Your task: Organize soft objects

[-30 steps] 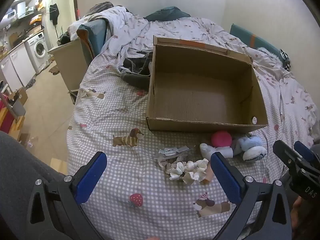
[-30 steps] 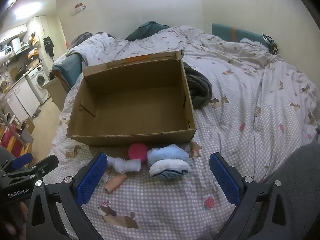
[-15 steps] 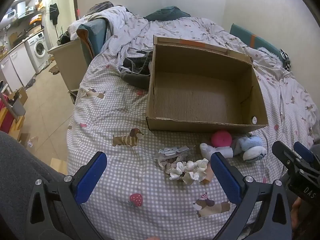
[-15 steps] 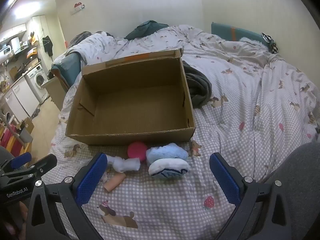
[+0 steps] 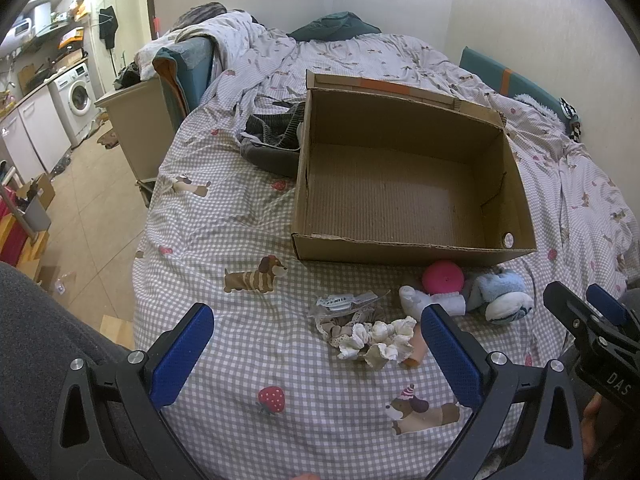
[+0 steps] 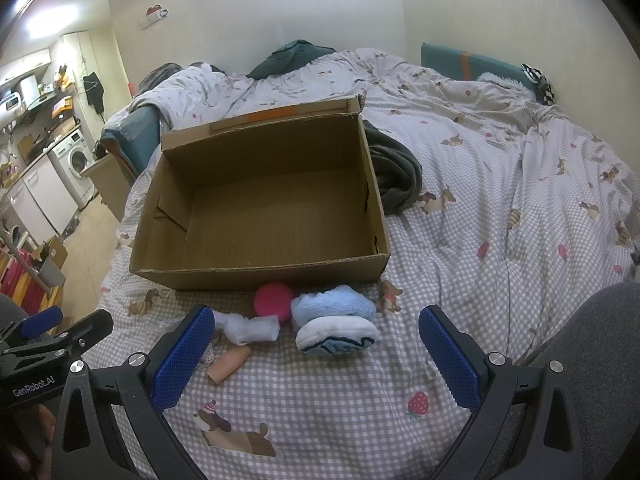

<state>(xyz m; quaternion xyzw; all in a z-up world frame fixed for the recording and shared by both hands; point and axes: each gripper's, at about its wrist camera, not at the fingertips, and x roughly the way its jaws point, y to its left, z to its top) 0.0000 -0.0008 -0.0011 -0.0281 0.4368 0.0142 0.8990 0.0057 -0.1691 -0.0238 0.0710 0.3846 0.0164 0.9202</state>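
Barely anything has changed: both claws, left and right, still hover wide over the bed, near the box; toys unmoved.

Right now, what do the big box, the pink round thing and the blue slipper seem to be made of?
Big box: brown corrugated cardboard, matte; ribbed floor and torn edges show.
Pink round thing: probably foam or soft fabric, matte, no shine; hard to tell which.
Blue slipper: fluffy plush pile, with a white sole that looks like fabric.
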